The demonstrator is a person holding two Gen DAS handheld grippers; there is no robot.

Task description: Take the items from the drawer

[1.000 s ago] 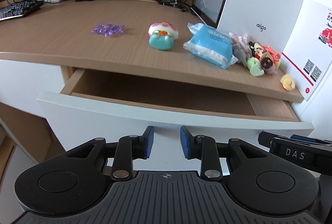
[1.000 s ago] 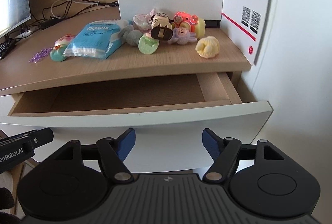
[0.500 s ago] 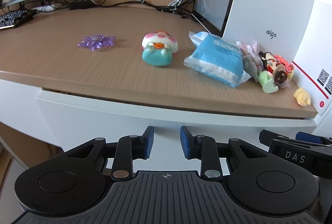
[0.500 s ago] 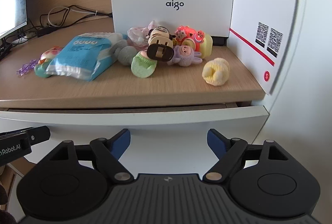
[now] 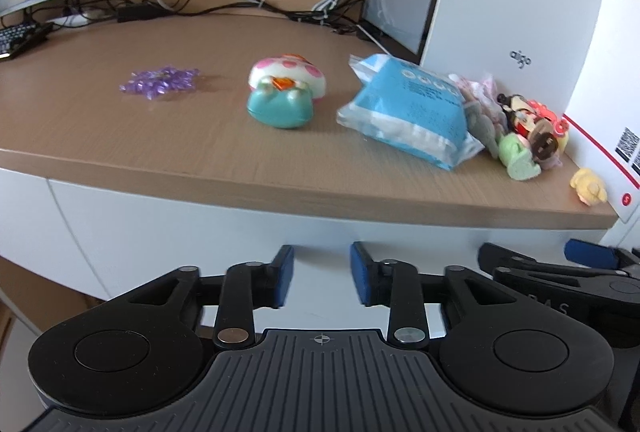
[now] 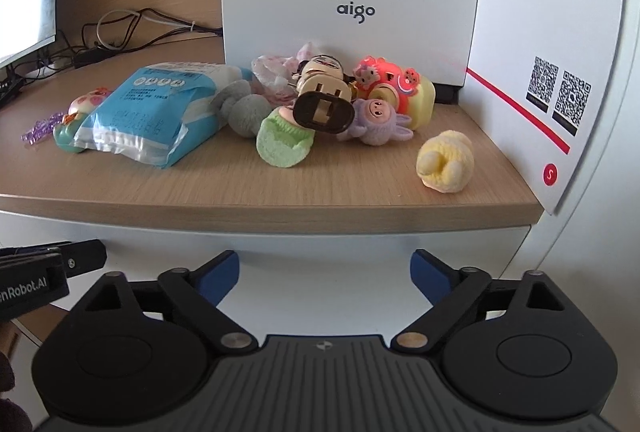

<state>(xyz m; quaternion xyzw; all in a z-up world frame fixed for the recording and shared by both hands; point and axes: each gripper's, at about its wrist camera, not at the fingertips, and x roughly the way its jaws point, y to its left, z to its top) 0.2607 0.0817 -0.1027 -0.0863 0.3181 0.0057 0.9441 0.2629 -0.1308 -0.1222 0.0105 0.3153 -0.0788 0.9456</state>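
Nearest, the left gripper (image 5: 322,274) and right gripper (image 6: 325,274) are both opening, with nothing between their jaws. Just past them the white drawer (image 6: 320,252) is pushed shut, so I cannot see inside. On the desk (image 5: 160,152) above lie the blue packet (image 6: 152,112), soft and squashy, and small light toys (image 6: 360,100), easy to pinch by their sides

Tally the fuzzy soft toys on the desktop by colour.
Grey soft toy: 1
Green soft toy: 1
Lilac soft toy: 1
Yellow soft toy: 1
Total: 4
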